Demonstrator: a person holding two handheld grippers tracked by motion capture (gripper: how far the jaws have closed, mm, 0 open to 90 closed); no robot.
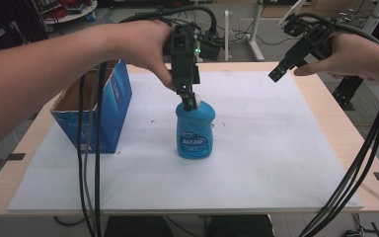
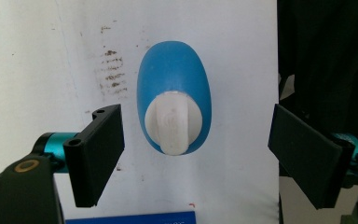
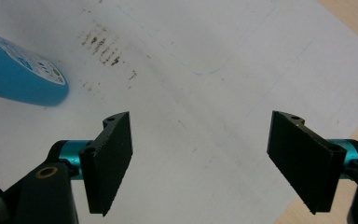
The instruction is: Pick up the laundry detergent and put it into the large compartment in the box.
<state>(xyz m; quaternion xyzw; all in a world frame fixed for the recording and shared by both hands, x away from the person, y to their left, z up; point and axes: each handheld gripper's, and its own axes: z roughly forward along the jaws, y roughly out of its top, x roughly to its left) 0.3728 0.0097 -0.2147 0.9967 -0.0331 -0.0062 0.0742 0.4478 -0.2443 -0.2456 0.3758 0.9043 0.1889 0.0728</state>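
A: How far along am I?

B: Early; blue bottle stands upright mid-table, box at its 9 o'clock; my left gripper hangs over its white cap, jaws wide, empty.

A: And the right gripper?

B: At 2 o'clock, parted, empty; grasp and move remain.
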